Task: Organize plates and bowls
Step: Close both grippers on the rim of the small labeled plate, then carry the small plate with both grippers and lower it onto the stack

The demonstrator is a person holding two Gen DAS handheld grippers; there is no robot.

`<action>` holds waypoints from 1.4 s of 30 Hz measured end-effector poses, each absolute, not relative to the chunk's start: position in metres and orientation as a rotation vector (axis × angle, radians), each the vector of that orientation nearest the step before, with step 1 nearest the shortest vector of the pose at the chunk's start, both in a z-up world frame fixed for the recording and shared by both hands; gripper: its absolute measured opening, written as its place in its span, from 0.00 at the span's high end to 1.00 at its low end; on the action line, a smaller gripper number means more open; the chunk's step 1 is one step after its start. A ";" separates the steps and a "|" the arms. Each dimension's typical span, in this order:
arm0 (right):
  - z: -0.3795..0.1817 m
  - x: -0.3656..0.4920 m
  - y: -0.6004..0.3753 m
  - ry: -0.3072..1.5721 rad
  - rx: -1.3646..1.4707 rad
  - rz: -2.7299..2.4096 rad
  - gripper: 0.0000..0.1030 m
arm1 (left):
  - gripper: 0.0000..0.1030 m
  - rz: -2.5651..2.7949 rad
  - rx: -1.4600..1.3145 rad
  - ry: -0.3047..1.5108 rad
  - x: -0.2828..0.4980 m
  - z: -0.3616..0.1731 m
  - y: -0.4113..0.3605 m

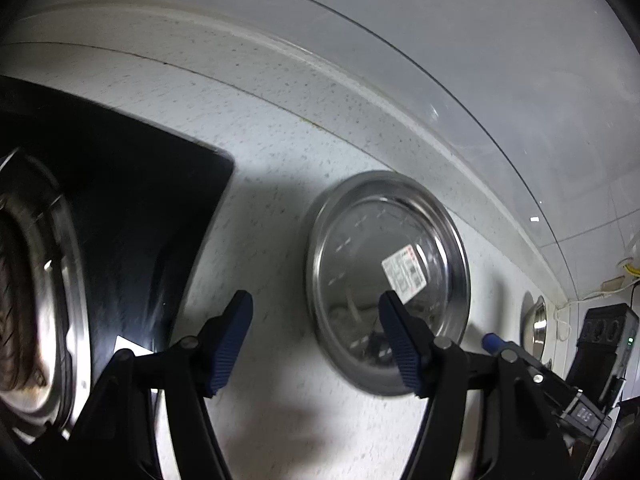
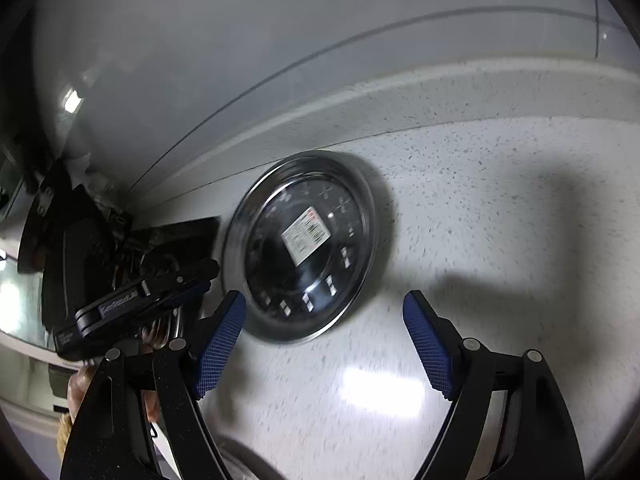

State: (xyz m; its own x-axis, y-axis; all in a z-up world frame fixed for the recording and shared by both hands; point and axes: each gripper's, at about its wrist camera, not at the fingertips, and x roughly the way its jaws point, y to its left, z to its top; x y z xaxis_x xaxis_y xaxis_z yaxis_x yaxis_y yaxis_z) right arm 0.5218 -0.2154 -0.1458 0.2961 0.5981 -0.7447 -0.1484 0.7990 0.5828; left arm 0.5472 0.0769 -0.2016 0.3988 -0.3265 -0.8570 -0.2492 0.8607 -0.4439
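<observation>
A round steel plate (image 1: pixel 352 264) with a white barcode sticker lies flat on the white speckled counter (image 1: pixel 260 184). My left gripper (image 1: pixel 315 298) hovers open over the plate's near left rim, and nothing sits between its blue pads. The right wrist view shows the same plate (image 2: pixel 280 216) just ahead. My right gripper (image 2: pixel 324 299) is open above the plate's near edge, holding nothing. A steel bowl (image 1: pixel 536 332) stands further right by the wall. The right gripper's body shows in the left wrist view as a black tool (image 1: pixel 532 372), apart from the plate.
A black cooktop (image 1: pixel 132 200) with a steel burner ring (image 1: pixel 48 288) fills the left side. A raised counter ledge (image 1: pixel 248 36) and a glass panel (image 1: pixel 480 80) run along the back wall. A black box (image 1: pixel 608 332) with cables stands at the far right.
</observation>
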 end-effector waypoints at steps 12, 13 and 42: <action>-0.167 0.534 -0.199 1.192 0.375 0.477 0.81 | 0.81 -0.093 -0.591 1.159 0.568 -0.218 0.078; -0.167 0.534 -0.199 1.188 0.370 0.471 0.85 | 0.86 -0.083 -0.597 1.161 0.569 -0.220 0.080; -0.023 0.346 -0.209 1.032 0.379 0.556 0.89 | 0.94 -0.217 -0.639 1.014 0.370 -0.067 0.100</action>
